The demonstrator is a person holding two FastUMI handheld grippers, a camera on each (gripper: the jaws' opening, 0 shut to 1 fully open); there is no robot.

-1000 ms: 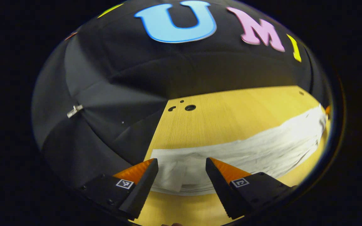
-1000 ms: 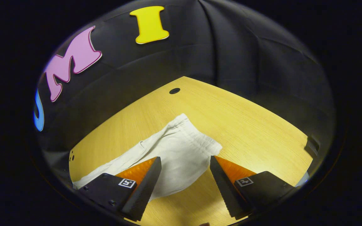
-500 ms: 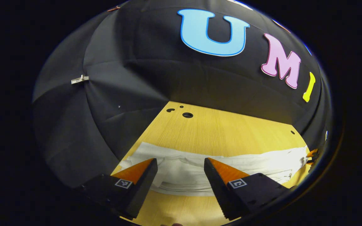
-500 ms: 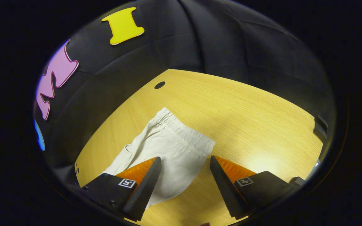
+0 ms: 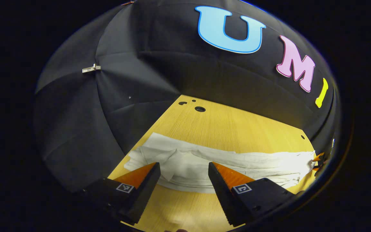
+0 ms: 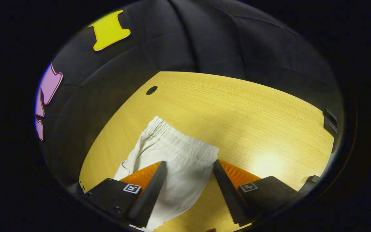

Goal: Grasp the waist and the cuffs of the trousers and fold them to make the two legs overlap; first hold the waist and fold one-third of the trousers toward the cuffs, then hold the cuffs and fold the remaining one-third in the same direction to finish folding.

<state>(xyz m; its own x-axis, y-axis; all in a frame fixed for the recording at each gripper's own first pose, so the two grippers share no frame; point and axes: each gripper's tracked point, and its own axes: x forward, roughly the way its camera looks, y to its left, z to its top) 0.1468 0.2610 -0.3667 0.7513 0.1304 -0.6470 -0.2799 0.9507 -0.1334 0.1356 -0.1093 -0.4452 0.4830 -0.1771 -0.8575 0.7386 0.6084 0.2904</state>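
In the left gripper view, white trousers [image 5: 224, 162] lie stretched across the lower middle of the frame on a light wooden table [image 5: 237, 129], running from the lower left to the right edge. The left gripper [image 5: 183, 169] sits at the bottom centre with its jaws spread wide, framing the wrinkled cuff end of the trousers without gripping it. At the far right edge of the frame, beside the other end of the cloth, the tips of the right gripper [image 5: 317, 159] are just visible.

In the right gripper view, the elastic waist [image 6: 185, 145] of the trousers sits at lower centre, the cloth running down toward the lower left. The right gripper [image 6: 188, 166] is wide open at the bottom centre, its fingers on either side of the waist, clasping nothing. A small round hole [image 6: 151, 90] marks the table at upper left.
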